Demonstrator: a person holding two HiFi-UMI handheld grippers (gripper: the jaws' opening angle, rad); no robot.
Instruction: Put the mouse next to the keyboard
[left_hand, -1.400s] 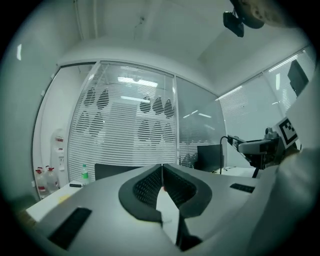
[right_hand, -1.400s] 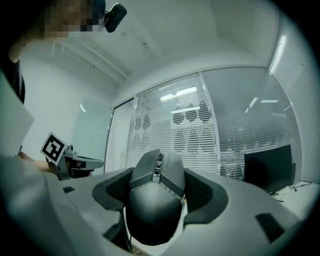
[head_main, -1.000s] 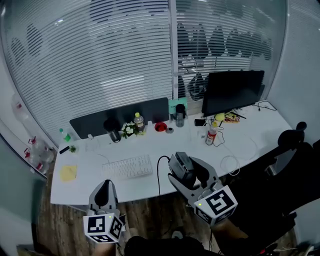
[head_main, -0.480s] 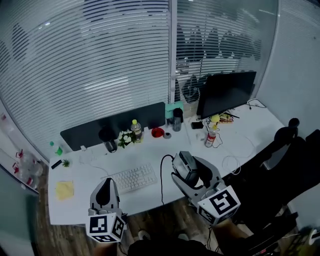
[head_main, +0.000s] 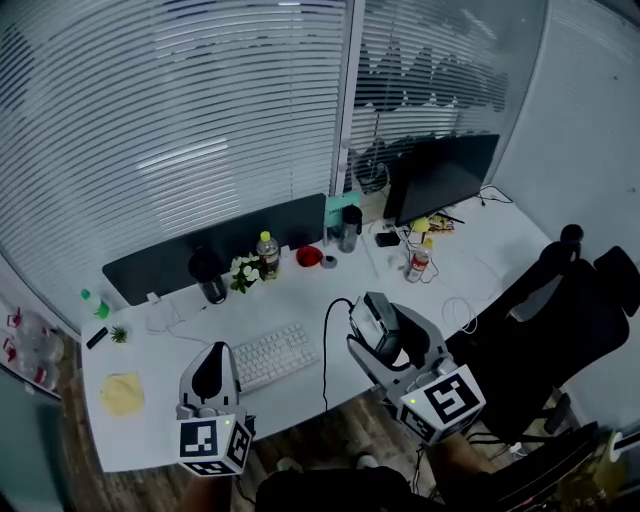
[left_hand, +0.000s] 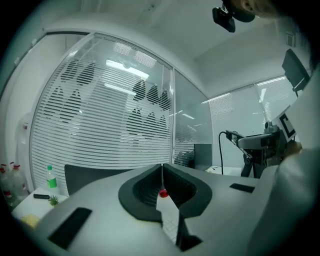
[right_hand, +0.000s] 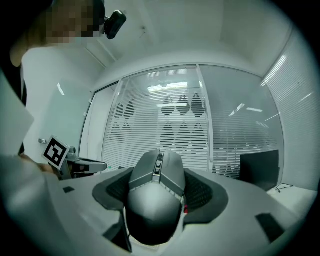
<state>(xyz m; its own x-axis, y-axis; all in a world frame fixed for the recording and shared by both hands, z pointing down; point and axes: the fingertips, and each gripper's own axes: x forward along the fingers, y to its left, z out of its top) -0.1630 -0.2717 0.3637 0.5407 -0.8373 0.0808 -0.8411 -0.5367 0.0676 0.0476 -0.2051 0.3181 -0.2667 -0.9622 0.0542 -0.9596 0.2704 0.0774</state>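
The right gripper (head_main: 388, 338) has its fingers clenched on the black mouse (head_main: 378, 322), over the tabletop's (head_main: 300, 290) front edge, right of the white keyboard (head_main: 272, 355). The left gripper (head_main: 210, 366) hovers by the keyboard's left end, fingers pressed together, empty.

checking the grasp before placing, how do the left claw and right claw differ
The left claw is shut, jaws touching, empty; the right claw stands wide, clamped on the mouse. The left claw sits left of the keyboard, right claw to its right. Both point toward the blinds.

Room R of keyboard (head_main: 272, 356); cable (head_main: 324, 352) crosses.
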